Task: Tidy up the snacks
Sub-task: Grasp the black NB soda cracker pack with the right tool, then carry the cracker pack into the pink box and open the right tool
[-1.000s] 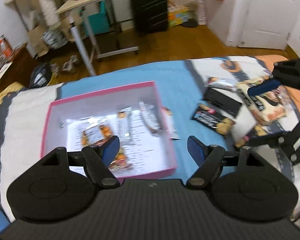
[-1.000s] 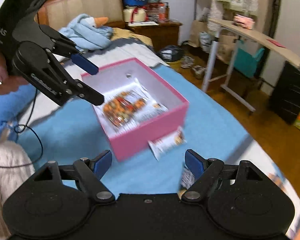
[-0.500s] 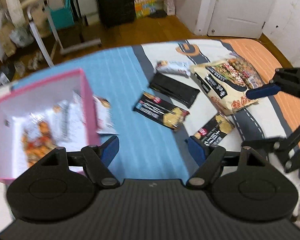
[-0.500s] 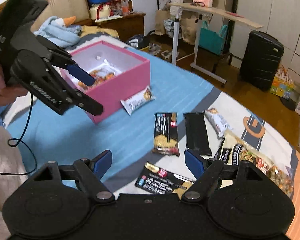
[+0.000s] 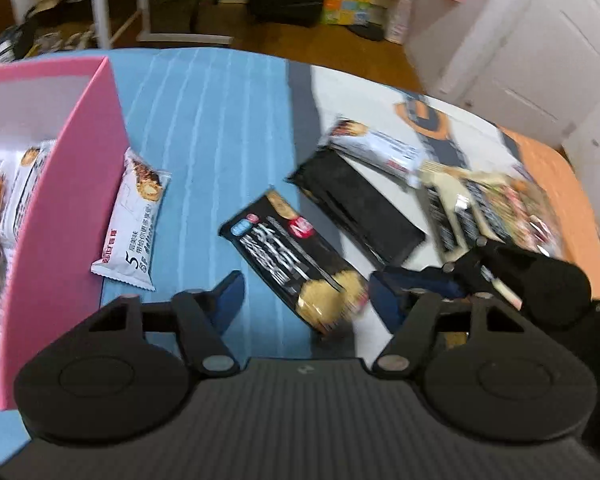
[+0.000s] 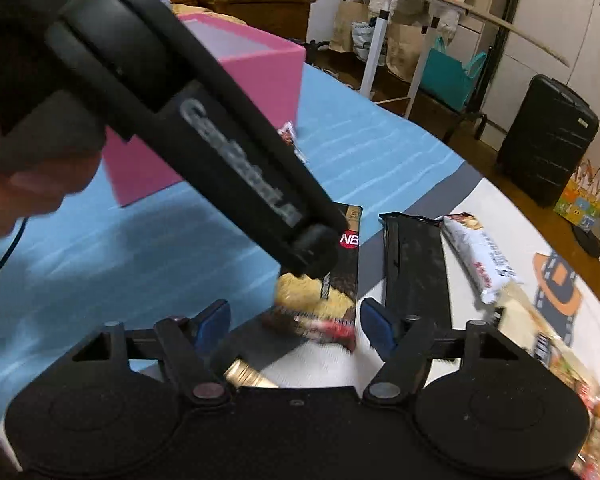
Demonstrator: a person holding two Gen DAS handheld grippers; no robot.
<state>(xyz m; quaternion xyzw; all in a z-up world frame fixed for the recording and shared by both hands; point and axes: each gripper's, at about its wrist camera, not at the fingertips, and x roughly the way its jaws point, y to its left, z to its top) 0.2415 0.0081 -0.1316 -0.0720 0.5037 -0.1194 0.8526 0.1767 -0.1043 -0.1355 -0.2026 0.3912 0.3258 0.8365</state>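
Observation:
A pink box (image 5: pixel 60 208) with several snack packs inside stands on the bed at the left; it also shows in the right wrist view (image 6: pixel 260 76). A white snack bar (image 5: pixel 134 220) leans by its wall. A black noodle pack (image 5: pixel 296 264) lies just ahead of my open left gripper (image 5: pixel 304 300), whose body (image 6: pixel 204 128) crosses the right wrist view. My open right gripper (image 6: pixel 294 324) hovers low over the same pack (image 6: pixel 324 296). A plain black pack (image 5: pixel 356 208) (image 6: pixel 414 264) and a white bar (image 5: pixel 380 148) (image 6: pixel 480 260) lie beyond.
A large beige snack bag (image 5: pixel 488 204) lies at the right on the orange part of the bed. Beyond the bed stand a folding desk (image 6: pixel 432 12), a black suitcase (image 6: pixel 548 140) and a white door (image 5: pixel 540 32).
Both grippers have swung from the pink box toward the loose packs and dropped low over the black noodle pack. Both stayed open.

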